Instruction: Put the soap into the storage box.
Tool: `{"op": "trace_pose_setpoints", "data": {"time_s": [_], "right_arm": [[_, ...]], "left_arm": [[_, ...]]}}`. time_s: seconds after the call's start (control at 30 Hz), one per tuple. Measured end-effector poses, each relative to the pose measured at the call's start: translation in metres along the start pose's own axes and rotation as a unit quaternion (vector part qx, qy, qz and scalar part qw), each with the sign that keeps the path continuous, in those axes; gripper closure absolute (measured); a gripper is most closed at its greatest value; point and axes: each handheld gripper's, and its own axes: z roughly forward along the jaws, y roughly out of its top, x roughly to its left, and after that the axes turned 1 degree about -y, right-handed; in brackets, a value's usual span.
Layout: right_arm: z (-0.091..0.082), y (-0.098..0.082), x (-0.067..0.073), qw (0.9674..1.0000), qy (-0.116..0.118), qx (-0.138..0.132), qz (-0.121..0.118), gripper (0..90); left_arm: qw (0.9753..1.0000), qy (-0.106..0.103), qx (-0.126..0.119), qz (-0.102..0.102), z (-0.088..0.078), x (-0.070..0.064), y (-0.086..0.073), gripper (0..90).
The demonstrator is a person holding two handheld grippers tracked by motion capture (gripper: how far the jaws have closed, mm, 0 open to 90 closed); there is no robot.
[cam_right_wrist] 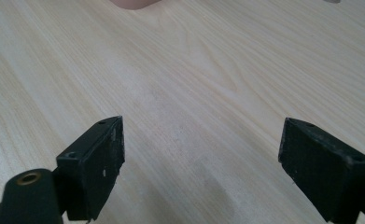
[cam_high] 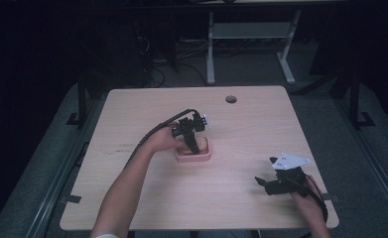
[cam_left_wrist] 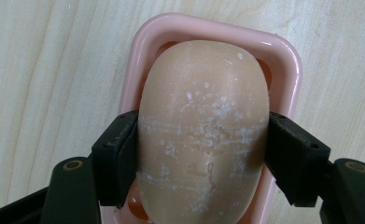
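A tan bar of soap (cam_left_wrist: 203, 130) with white scuffs lies over a pink soap dish (cam_left_wrist: 287, 60). My left gripper (cam_left_wrist: 203, 161) is shut on the soap, one black pad against each long side. From above, the left gripper (cam_high: 194, 145) points down into the pink dish (cam_high: 205, 157) near the table's middle. My right gripper (cam_high: 272, 172) stands open near the front right, its jaws wide apart over bare wood (cam_right_wrist: 201, 154) with nothing between them. A pink edge of the dish (cam_right_wrist: 133, 4) peeks in at the top of the right gripper view.
The wooden table (cam_high: 132, 114) has a round cable hole (cam_high: 230, 99) near its far edge. Beyond it stand the white legs of another desk (cam_high: 211, 49) on a dark floor. Black cables trail from both grippers.
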Motion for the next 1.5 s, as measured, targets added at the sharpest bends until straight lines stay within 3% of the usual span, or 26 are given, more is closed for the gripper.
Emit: {"op": "trace_pose_setpoints", "data": {"time_s": [0.97, 1.07, 1.5], "right_arm": [[0.001, 0.001, 0.001, 1.0, -0.001, 0.003, 0.003, 13.8], [0.001, 0.001, 0.001, 1.0, 0.0, 0.004, 0.001, 13.8], [0.001, 0.0, 0.001, 1.0, -0.003, 0.003, 0.003, 13.8]], "left_arm": [[0.9997, 0.013, 0.015, 0.013, 0.0, -0.005, 0.0, 31.2], [0.9998, 0.017, 0.002, 0.011, -0.003, -0.006, 0.0, 27.0], [0.9995, 0.018, -0.02, 0.016, -0.017, -0.013, -0.006, 25.7]]}}
